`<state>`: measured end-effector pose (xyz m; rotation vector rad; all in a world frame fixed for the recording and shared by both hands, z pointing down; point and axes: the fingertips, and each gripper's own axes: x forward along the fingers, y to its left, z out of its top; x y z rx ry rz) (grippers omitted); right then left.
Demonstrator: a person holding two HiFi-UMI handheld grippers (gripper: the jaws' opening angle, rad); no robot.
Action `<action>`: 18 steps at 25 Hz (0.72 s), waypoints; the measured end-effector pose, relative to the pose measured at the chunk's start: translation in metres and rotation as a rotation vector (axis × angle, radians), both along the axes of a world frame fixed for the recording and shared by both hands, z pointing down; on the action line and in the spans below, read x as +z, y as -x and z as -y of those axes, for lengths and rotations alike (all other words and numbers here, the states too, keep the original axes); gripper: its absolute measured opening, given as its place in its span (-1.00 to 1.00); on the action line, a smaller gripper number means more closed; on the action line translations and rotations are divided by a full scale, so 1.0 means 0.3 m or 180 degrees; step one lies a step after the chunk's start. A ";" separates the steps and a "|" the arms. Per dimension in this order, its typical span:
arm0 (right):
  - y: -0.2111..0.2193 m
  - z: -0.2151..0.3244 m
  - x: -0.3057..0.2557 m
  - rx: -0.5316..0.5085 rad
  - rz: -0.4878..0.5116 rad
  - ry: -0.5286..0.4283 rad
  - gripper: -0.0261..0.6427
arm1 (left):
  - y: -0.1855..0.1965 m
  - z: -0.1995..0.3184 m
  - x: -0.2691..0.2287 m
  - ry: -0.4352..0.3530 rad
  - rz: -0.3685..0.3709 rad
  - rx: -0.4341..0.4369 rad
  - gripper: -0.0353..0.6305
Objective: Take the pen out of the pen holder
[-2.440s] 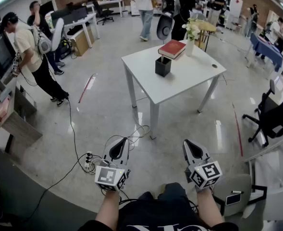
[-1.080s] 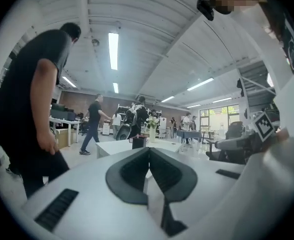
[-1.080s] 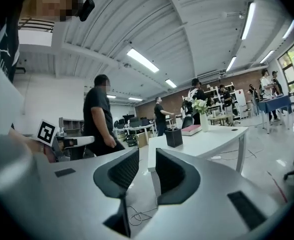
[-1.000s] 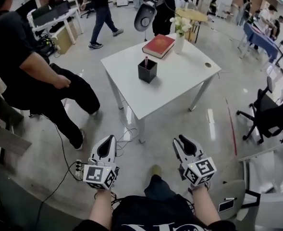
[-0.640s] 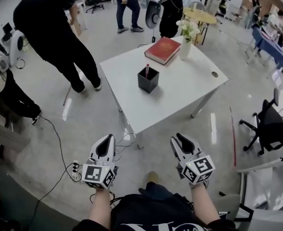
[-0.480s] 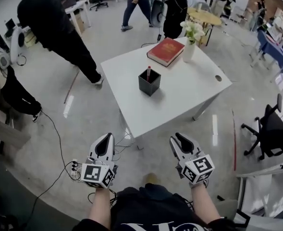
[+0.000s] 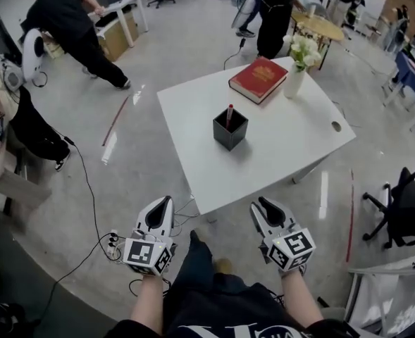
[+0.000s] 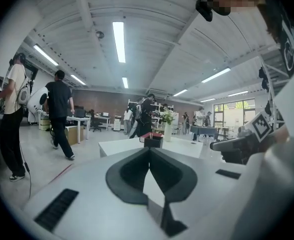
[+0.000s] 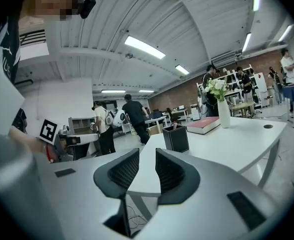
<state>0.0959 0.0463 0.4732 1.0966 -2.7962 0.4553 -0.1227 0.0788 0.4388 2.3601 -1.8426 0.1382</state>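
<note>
Your marker cubes carry the only bold print here: a black-and-white square code on the left one (image 7: 147, 253) and another on the right one (image 7: 292, 248). The white lettering on your dark shirt (image 7: 225, 328) is cut off by the bottom of the head view and cannot be read. The cover of the red book (image 7: 262, 79) is too small to read.

The pen (image 7: 229, 112) stands upright in the black pen holder (image 7: 230, 132), its red top above the rim. The holder sits around the middle of the white desk (image 7: 277, 153), a little toward the left edge. The book lies by the far corner. A white vase (image 7: 294, 82) of pale flowers (image 7: 304, 46) stands just beside it, and a small round hole (image 7: 335, 126) sits near the right corner.

You hold your left gripper (image 7: 167, 198) and right gripper (image 7: 262, 203) over the floor, short of the desk's near corner and well apart from the holder. The left jaws are pressed together at their tips with nothing in them. The right jaws are spread with an empty gap. Your own leg and shoe (image 7: 223, 265) lie below, between the two grippers.

Around you, a cable runs to a power strip (image 7: 114, 238) on the floor at your left. A black office chair (image 7: 399, 204) stands off the desk's right side, a round wooden table (image 7: 323, 27) sits beyond the far corner, and people stand at the room's far side.
</note>
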 end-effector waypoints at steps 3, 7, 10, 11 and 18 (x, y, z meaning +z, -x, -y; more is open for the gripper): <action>0.013 0.062 -0.007 0.0005 -0.0010 -0.0013 -0.59 | 0.010 0.079 -0.008 -0.0030 -0.0015 0.0028 -0.88; 0.023 0.162 -0.012 0.0069 -0.0047 -0.0018 -0.59 | 0.016 0.216 -0.015 -0.0064 -0.0036 0.0128 -0.88; 0.038 0.244 -0.017 0.0115 -0.0088 -0.0008 -0.59 | 0.014 0.327 -0.019 -0.0068 -0.0050 0.0250 -0.88; 0.046 0.272 -0.018 0.0136 -0.0094 0.0000 -0.59 | 0.014 0.362 -0.019 -0.0063 -0.0041 0.0296 -0.88; 0.121 0.438 -0.014 0.0270 -0.0097 0.0065 -0.59 | 0.060 0.566 -0.013 0.0000 -0.0008 0.0521 -0.88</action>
